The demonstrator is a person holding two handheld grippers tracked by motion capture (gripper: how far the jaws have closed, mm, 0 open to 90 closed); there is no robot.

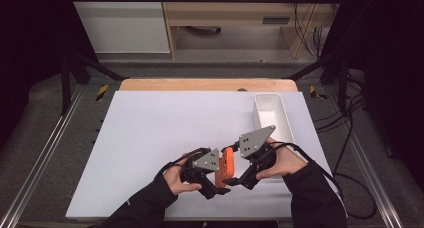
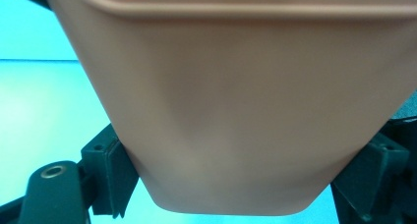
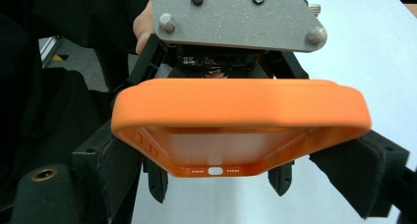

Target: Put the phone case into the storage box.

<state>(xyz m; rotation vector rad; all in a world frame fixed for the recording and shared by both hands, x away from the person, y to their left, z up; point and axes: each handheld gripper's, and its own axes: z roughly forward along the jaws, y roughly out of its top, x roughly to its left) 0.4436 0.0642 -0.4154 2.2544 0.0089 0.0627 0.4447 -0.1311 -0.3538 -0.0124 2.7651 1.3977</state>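
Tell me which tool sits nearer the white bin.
The right tool: its grey plate nearly meets the white bin. The left tool grips the orange phone case farther away.

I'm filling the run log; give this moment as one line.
left hand-held gripper: grips orange phone case | right hand-held gripper: grips case | white bin: empty

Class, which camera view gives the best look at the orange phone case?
The right gripper view: the orange phone case shows its whole rim, side buttons and port cutouts. The left gripper view gives a blurred close-up of its back; the high view shows a small part between the grippers.
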